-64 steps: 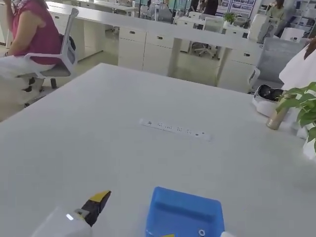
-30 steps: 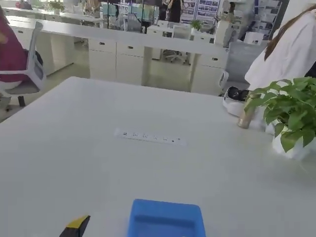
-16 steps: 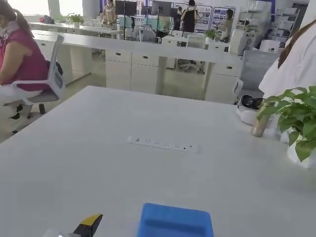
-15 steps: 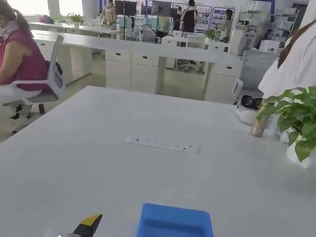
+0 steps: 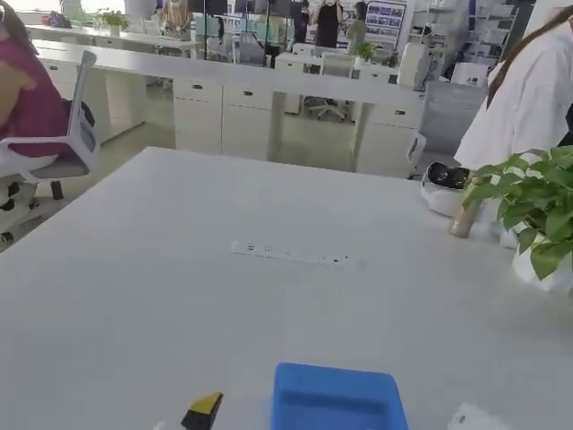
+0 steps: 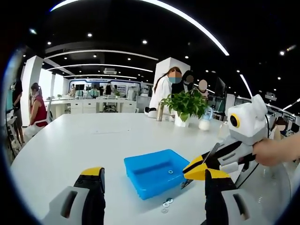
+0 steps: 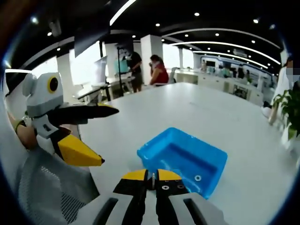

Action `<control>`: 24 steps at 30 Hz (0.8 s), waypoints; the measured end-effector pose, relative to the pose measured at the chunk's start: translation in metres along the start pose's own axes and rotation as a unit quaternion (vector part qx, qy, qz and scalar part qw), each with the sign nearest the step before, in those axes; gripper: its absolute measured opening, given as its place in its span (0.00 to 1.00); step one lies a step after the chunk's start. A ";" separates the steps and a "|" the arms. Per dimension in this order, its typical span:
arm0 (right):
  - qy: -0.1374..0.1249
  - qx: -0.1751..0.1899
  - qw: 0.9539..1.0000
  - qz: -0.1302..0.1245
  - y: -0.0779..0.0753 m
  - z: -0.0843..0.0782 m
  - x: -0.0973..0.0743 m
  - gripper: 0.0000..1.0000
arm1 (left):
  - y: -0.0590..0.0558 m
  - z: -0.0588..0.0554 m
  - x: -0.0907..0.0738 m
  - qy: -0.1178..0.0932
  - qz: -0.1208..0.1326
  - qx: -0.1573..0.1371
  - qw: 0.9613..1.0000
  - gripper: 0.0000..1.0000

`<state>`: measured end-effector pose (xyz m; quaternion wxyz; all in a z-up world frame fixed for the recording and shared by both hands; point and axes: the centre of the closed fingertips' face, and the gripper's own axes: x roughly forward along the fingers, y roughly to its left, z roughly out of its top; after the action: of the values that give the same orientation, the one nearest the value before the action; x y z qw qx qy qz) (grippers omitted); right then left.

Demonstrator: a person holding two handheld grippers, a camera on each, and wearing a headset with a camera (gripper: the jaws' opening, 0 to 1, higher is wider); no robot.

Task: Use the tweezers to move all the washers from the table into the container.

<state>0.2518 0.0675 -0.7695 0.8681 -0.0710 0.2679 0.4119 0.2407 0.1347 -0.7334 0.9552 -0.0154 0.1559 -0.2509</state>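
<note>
The washers (image 6: 165,203) are small, flat metal rings. They look light, hard and slick, and they lie flush on the white surface (image 6: 93,140), so I judge they would skid away if nudged from the side. The surest hold is probably across the ring: one tweezer tip through the hole, the other outside the rim, pinched gently.

In the left gripper view a little cluster of them lies on the surface just beside the near wall of the blue container (image 6: 150,186). The rings sit close together, and I cannot tell whether they touch. One lone washer (image 6: 170,172) lies on the floor inside the container.

The right tongs (image 7: 152,176) are pinched narrow on the tweezers (image 6: 212,152), whose thin shaft shows between the yellow jaw tips. In the left gripper view these tongs hang by the container's right end. The tweezers' tip looks to be near the container's near right corner, a little away from the cluster and not touching it.

The left tongs (image 6: 152,173) stand wide apart, holding nothing, on the near side of the container. In their own view the cluster lies between the two jaws.
</note>
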 end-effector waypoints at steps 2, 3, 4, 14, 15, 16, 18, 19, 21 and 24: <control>-0.008 0.009 1.000 -0.004 -0.001 0.006 0.000 0.03 | -0.003 -0.004 0.002 0.008 -0.010 0.005 1.000 0.90; -0.012 0.010 1.000 -0.010 -0.003 0.009 0.001 0.03 | -0.006 -0.005 0.003 0.011 -0.018 0.007 1.000 0.91; -0.017 0.012 1.000 -0.016 -0.003 0.013 0.001 0.03 | -0.009 -0.003 0.004 0.006 -0.027 0.006 1.000 0.91; -0.028 0.009 1.000 0.005 0.001 0.042 -0.003 0.03 | -0.002 0.003 0.001 -0.012 -0.020 -0.027 0.999 0.89; -0.025 0.006 1.000 0.008 0.000 0.044 -0.002 0.03 | -0.001 0.003 0.001 -0.013 -0.016 -0.030 0.999 0.89; -0.021 0.000 1.000 0.012 0.000 0.047 -0.002 0.03 | 0.000 0.002 0.000 -0.011 -0.014 -0.035 0.999 0.89; -0.029 -0.007 0.999 0.018 -0.004 0.054 -0.002 0.03 | 0.003 -0.002 0.000 -0.001 -0.004 -0.040 0.999 0.89; -0.032 -0.008 0.999 0.018 -0.006 0.056 -0.002 0.03 | 0.004 -0.003 0.001 0.001 0.000 -0.035 0.999 0.89; -0.036 -0.005 0.999 0.021 -0.012 0.060 0.000 0.03 | 0.002 -0.001 0.000 -0.004 -0.002 -0.034 0.999 0.89; -0.046 0.002 0.999 0.028 -0.021 0.067 -0.001 0.03 | 0.005 0.000 0.000 -0.007 0.006 -0.031 0.999 0.89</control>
<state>0.2949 0.0762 -0.7144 0.8677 -0.0429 0.2299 0.4387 0.2432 0.1392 -0.7337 0.9568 -0.0457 0.1574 -0.2400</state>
